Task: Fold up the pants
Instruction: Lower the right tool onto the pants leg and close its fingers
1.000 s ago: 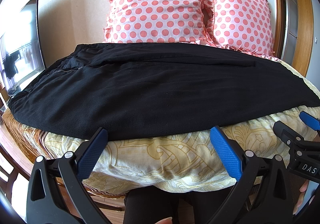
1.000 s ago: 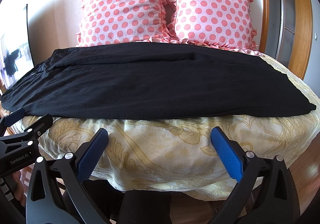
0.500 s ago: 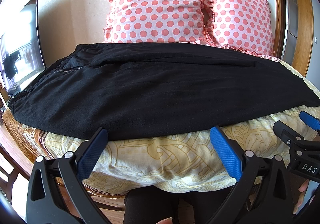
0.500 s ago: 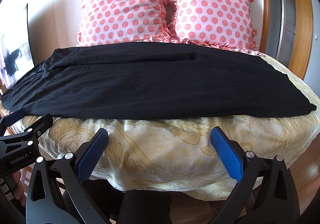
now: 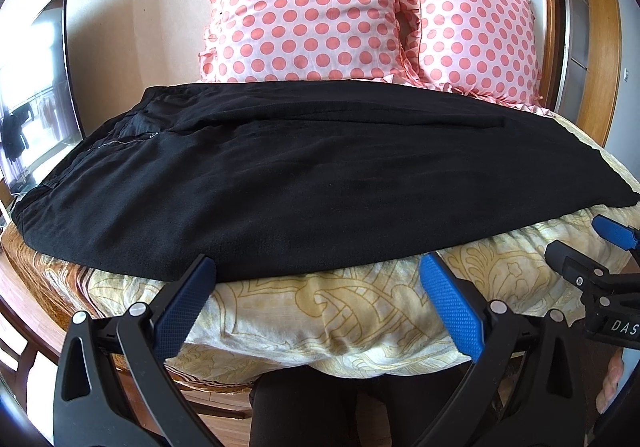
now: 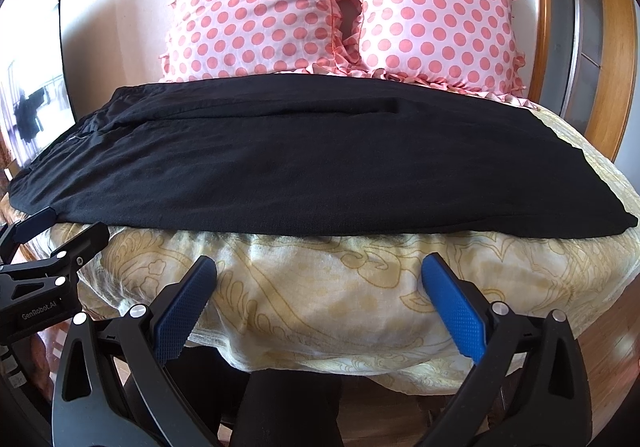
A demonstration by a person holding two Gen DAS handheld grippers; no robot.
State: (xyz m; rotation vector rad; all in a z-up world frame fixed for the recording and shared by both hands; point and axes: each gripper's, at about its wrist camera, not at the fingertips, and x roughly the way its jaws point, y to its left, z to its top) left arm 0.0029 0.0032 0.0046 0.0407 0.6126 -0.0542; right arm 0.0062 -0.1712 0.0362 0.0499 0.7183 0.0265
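Black pants (image 5: 304,175) lie flat across the bed, waistband at the left, leg ends at the right; they also show in the right wrist view (image 6: 304,163). My left gripper (image 5: 316,275) is open and empty, just in front of the pants' near edge. My right gripper (image 6: 316,275) is open and empty, a little short of the near edge, over the bed cover. Each gripper shows in the other's view: the right one (image 5: 588,247) at the right edge, the left one (image 6: 60,231) at the left edge.
The bed has a cream and gold patterned cover (image 5: 328,311). Two pink polka-dot pillows (image 5: 304,7) (image 5: 476,35) stand against the wall behind the pants. A dark screen (image 5: 36,95) is at the left. A wooden door frame (image 5: 600,31) is at the right.
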